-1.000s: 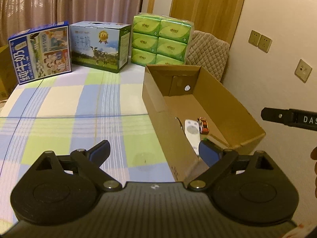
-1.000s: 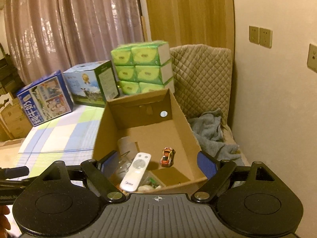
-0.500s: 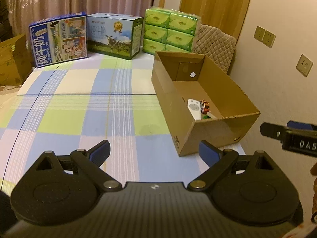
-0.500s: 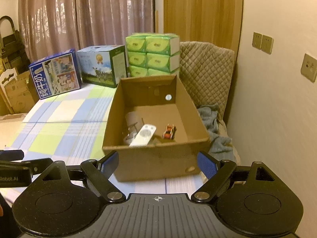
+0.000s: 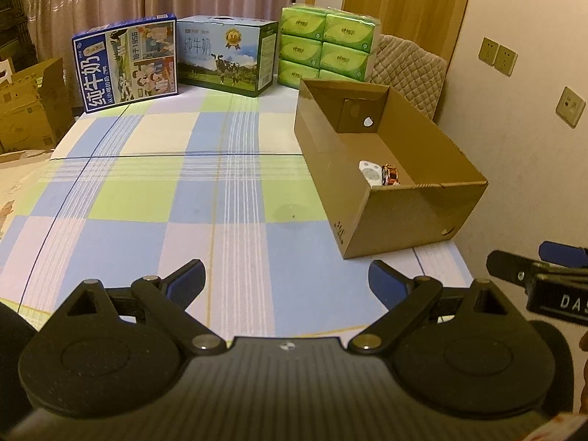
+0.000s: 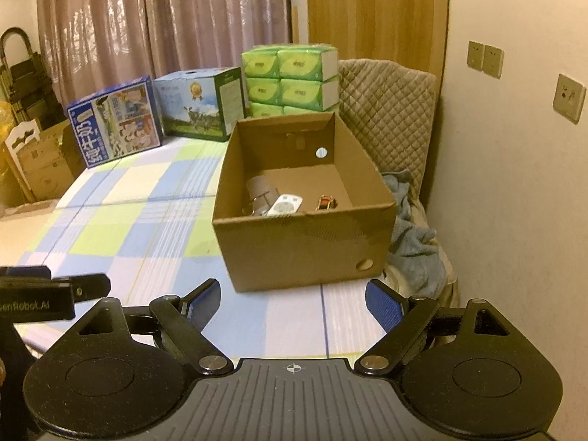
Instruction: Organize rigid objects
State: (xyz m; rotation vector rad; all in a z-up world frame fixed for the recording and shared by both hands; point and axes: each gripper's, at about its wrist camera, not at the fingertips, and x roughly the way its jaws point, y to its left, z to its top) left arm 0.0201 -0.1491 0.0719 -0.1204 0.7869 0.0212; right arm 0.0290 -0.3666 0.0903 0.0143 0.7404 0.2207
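The left hand-held gripper [image 5: 286, 281] has its blue-padded jaws spread wide with nothing between them; it hangs over the near part of the table [image 5: 147, 198], which is covered by a blue, green and white checked cloth. The right hand-held gripper [image 6: 292, 303] is likewise spread wide and empty, positioned over the near table edge just in front of the open brown cardboard box [image 6: 305, 246].

The cardboard box stands on the right side of the table, close to the cream wall. Inside it, toward the near wall, lie:
- a white rectangular remote control [image 6: 286, 205], resting at a slant;
- a small orange and black toy car [image 6: 326, 203], just right of the remote, apart from it;
- a clear cylindrical container [image 6: 260, 193], left of the remote and touching it.

Along the far table edge stand a blue milk carton case with printed pictures [image 5: 126, 64], a blue and green milk case with a cow picture [image 5: 228, 57], and a stacked pack of green tissue packets [image 5: 327, 47]. A quilted beige chair back [image 6: 386, 110] stands behind the box, with a grey-blue cloth [image 6: 411, 235] crumpled beside the box's right wall.
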